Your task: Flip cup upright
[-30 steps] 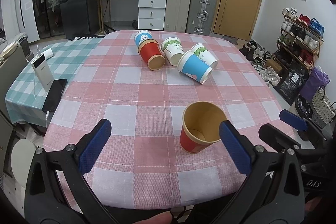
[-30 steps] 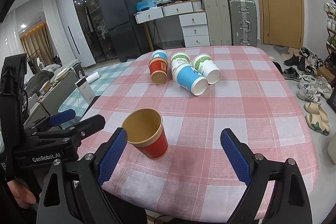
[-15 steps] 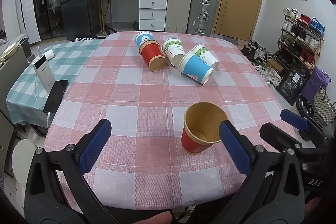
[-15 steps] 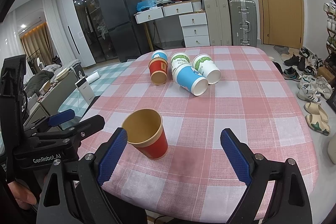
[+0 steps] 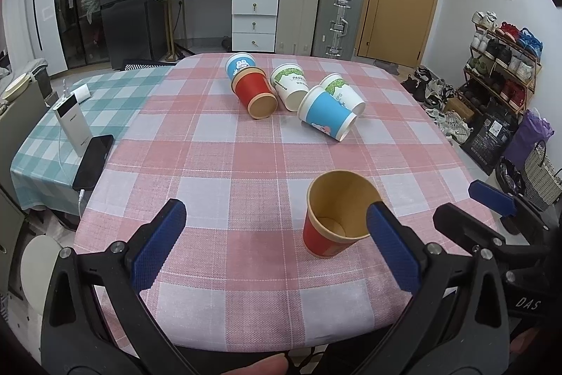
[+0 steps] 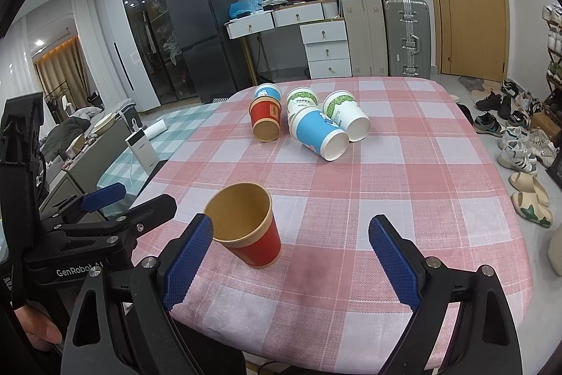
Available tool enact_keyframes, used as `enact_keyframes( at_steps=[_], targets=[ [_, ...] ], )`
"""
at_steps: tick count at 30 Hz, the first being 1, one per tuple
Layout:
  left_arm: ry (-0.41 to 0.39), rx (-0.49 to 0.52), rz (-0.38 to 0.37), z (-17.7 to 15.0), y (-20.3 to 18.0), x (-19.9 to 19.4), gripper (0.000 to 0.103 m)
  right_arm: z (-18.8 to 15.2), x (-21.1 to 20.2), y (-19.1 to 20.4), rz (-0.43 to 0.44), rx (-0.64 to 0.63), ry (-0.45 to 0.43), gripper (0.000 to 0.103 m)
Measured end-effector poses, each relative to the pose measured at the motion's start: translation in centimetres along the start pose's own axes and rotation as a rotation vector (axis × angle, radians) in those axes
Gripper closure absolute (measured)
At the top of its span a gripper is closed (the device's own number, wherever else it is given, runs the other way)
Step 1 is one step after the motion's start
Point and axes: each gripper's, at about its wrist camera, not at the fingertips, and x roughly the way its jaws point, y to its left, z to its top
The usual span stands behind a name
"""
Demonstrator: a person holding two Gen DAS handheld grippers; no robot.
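A pink checked table (image 5: 224, 164) lies ahead of both grippers. The left gripper (image 5: 274, 248) and right gripper (image 6: 291, 255) are spread wide, holding nothing. A red paper cup (image 5: 333, 227) with kraft-brown lining stands upright, mouth open, just beside the left gripper's right finger and the right gripper's left finger.

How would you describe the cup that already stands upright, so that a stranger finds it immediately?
Start at the pink checked tablecloth and come to its near edge, just ahead of both open grippers. There a red cup with a tan inside stands alone, mouth up. The other cups, grouped at the far end, mostly lie on their sides.
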Motion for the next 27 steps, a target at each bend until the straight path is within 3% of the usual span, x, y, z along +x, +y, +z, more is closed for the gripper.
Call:
enact_keyframes(
  at_steps=[27],
  targets=[
    [-0.003,0.004,0.004,-0.09,-0.17,0.22,0.0,-0.22,0.04,-0.37,0.0,0.01,0.002,0.011]
  ],
)
